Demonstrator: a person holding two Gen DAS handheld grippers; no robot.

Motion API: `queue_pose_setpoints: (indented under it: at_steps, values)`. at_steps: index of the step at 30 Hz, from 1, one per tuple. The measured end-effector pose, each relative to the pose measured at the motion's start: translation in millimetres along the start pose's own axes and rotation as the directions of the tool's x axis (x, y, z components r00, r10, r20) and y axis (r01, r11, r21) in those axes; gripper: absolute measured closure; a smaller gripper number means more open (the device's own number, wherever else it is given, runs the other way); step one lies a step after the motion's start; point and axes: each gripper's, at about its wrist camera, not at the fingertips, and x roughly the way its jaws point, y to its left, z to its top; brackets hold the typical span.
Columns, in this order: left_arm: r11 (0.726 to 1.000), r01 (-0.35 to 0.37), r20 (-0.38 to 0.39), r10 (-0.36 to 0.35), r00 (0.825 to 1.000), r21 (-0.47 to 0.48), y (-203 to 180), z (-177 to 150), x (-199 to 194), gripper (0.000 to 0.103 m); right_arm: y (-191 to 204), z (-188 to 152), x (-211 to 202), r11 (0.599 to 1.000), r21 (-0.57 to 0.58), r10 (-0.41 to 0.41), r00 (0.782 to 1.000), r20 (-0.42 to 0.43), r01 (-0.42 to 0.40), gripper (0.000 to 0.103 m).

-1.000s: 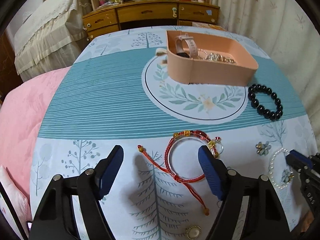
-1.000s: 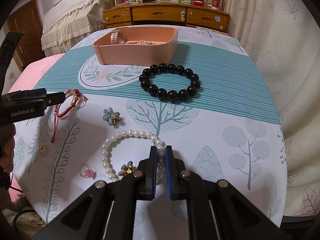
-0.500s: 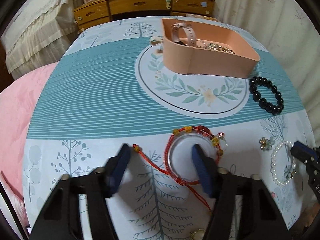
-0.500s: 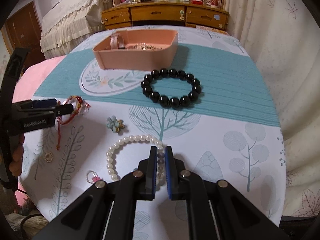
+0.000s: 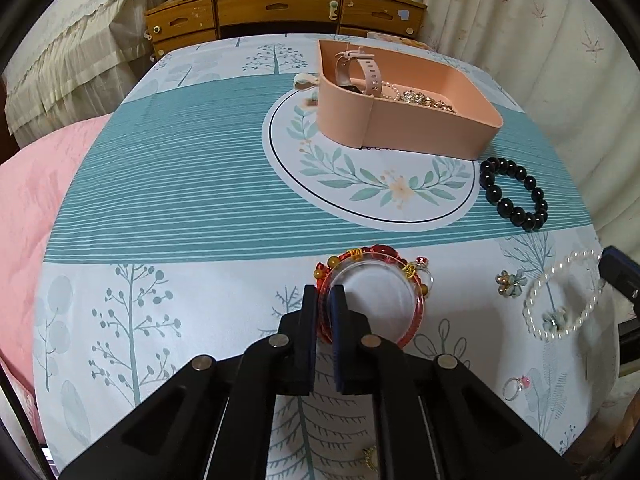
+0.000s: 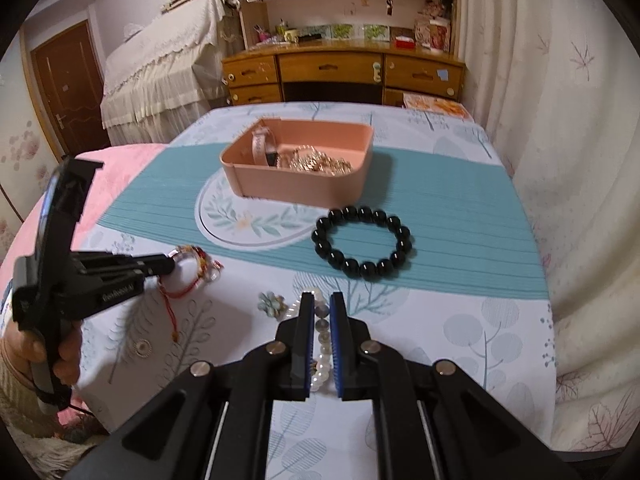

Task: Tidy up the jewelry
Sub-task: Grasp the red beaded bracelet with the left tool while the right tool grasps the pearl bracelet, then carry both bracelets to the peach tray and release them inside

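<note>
My left gripper [image 5: 324, 300] is shut on the left rim of the red cord bracelet with a clear bangle [image 5: 376, 280], lifted a little off the tablecloth; both show in the right wrist view [image 6: 170, 266], bracelet [image 6: 196, 268]. My right gripper [image 6: 321, 312] is shut on the white pearl bracelet [image 6: 324, 354], which hangs raised above the cloth; it also shows in the left wrist view [image 5: 564, 296]. The pink jewelry tray [image 5: 424, 124] holds a watch [image 5: 354, 68] and chains at the far centre.
A black bead bracelet [image 6: 362, 242] lies in front of the tray. A small flower brooch [image 6: 272, 304], a ring [image 5: 514, 386] and a gold piece [image 6: 141, 346] lie on the cloth. A wooden dresser [image 6: 340, 70] stands behind; curtains hang at right.
My left gripper closed from wide open onto the red bracelet's rim and lifted it. My right gripper rose with the pearl bracelet, pulling it off the cloth.
</note>
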Motion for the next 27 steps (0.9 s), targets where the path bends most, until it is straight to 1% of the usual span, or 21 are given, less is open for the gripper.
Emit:
queue_pose_setpoints:
  at_steps: [8,14,19,22,27]
  values:
    - [1.0,0.017,0.064,-0.018,0.998,0.013,-10,1,-30,0.099,10,21,-22,0.999,-0.033,0.029,0.996,0.081,-0.026,0.096]
    - [0.999,0.018,0.144,-0.025,0.989,0.047,-22,11,-63,0.099,15,44,-37,0.998,-0.044,0.045,0.988,0.15,-0.039,0.096]
    - [0.997,0.002,0.214,-0.017,0.977,0.072,-29,29,-87,0.099,22,68,-51,0.997,-0.066,0.039,0.973,0.226,-0.025,0.096]
    - [0.997,-0.003,0.251,-0.018,0.968,0.082,-32,44,-100,0.099,23,87,-54,0.998,-0.065,0.044,0.965,0.257,-0.028,0.096]
    - [0.996,0.0,0.3,-0.026,0.953,0.086,-31,77,-109,0.099,18,122,-43,0.999,-0.038,0.034,0.96,0.277,-0.024,0.096]
